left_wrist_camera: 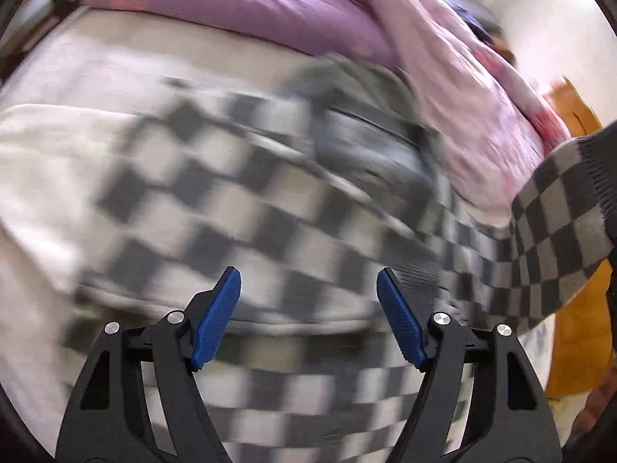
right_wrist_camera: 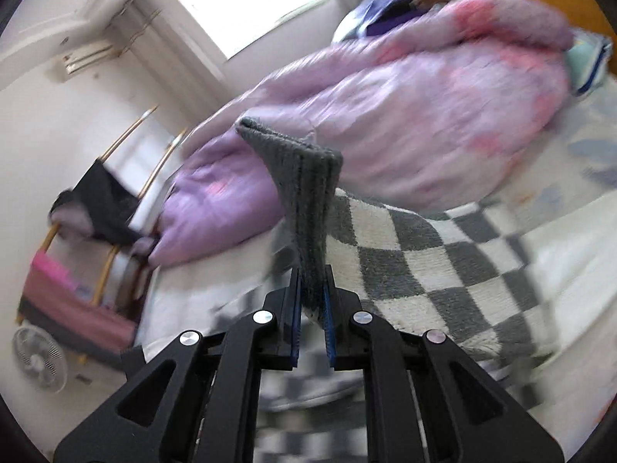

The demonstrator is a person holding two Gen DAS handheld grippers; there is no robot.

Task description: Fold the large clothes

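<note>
A large grey-and-white checkered sweater (left_wrist_camera: 239,200) lies spread on the bed, blurred by motion. My left gripper (left_wrist_camera: 308,305) is open and empty just above it, blue pads (left_wrist_camera: 216,316) apart. My right gripper (right_wrist_camera: 311,301) is shut on the sweater's dark grey ribbed edge (right_wrist_camera: 308,193), which stands up between the pads; the checkered body (right_wrist_camera: 424,262) drapes away to the right. In the left wrist view a lifted part of the sweater (left_wrist_camera: 559,223) hangs at the right.
A purple and pink quilt (left_wrist_camera: 270,4) is heaped along the far side of the bed (left_wrist_camera: 46,162); it also shows in the right wrist view (right_wrist_camera: 405,115). A chair with dark clothes (right_wrist_camera: 96,200) and a fan (right_wrist_camera: 38,359) stand at left. An orange wooden piece (left_wrist_camera: 578,308) is at right.
</note>
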